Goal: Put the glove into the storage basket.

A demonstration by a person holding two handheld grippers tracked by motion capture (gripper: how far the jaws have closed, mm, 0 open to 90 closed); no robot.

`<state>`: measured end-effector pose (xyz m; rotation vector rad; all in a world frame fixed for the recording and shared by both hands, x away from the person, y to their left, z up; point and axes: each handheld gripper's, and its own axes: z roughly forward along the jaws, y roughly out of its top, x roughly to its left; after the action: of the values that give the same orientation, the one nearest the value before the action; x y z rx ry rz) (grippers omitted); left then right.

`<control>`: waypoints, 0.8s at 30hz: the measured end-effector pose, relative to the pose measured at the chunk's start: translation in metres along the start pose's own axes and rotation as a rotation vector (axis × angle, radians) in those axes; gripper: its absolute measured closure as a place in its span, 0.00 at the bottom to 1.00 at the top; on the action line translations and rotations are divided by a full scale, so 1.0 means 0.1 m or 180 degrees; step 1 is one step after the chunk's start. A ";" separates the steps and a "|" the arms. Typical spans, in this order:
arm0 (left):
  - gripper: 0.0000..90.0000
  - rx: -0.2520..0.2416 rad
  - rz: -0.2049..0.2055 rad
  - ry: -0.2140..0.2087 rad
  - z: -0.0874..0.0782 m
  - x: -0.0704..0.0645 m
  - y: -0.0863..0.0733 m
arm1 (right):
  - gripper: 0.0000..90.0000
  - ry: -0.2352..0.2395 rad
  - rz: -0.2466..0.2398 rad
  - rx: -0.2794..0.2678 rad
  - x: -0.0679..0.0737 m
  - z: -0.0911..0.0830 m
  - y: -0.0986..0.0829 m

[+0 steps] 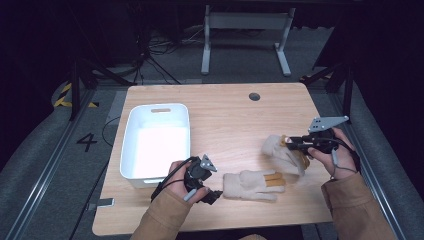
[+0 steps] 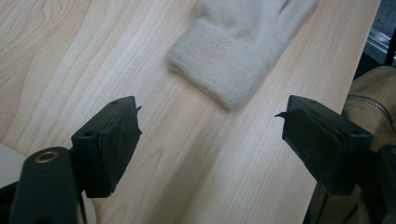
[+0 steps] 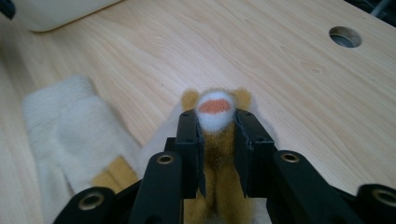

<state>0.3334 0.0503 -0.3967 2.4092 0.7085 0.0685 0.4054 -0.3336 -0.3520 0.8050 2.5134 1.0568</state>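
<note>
Fig. 1: 2 fleece gloves on the table, 1 lifted by my right gripper.

My right gripper (image 1: 296,144) was clamped on the raised glove (image 1: 280,150), its jaws pinching the mustard-and-white fingertip (image 3: 215,108) at the table's 3 o'clock side. The second glove (image 1: 252,185) lay flat near 6 o'clock, cuff (image 2: 219,72) toward my left gripper (image 1: 214,195), whose jaws stood wide apart, holding nothing, just short of that cuff. The white bin (image 1: 156,140) sat at 9 o'clock with nothing visible inside it. I judged the pick-up step half done: next, I needed to advance the left jaws around the cuff, close them, then carry both gloves toward the bin.
</note>
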 end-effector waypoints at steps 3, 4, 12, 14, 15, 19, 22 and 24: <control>0.22 0.0000 0.0000 -0.0006 0.00 0.00 0.00 | 0.81 0.0094 -0.0084 0.0048 0.04 -0.02 0.03; 0.22 0.0002 0.0005 -0.0007 0.00 0.00 0.00 | 0.81 0.0117 -0.0115 0.0050 0.06 -0.02 0.04; 0.22 0.0012 0.0012 -0.0020 0.01 -0.01 0.00 | 0.81 0.0373 -0.0302 0.0061 0.18 -0.04 0.12; 0.22 0.0012 0.0011 -0.0023 0.01 -0.01 0.00 | 0.81 0.0448 -0.0369 0.0067 0.22 -0.04 0.14; 0.22 0.0015 0.0011 -0.0024 0.01 -0.01 0.00 | 0.81 0.0448 -0.0369 0.0067 0.22 -0.04 0.14; 0.22 0.0015 0.0013 -0.0028 0.01 -0.01 0.00 | 0.81 0.0563 -0.0448 0.0050 0.28 -0.03 0.18; 0.23 0.0029 0.0023 -0.0028 0.01 -0.01 0.00 | 0.81 0.0671 -0.0533 0.0046 0.34 -0.02 0.20; 0.23 0.0029 0.0027 -0.0030 0.01 -0.01 0.00 | 0.81 0.0713 -0.0551 0.0042 0.36 -0.02 0.21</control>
<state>0.3326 0.0486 -0.3974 2.4197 0.6958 0.0576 0.3841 -0.3008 -0.3375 0.4839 2.7185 1.1268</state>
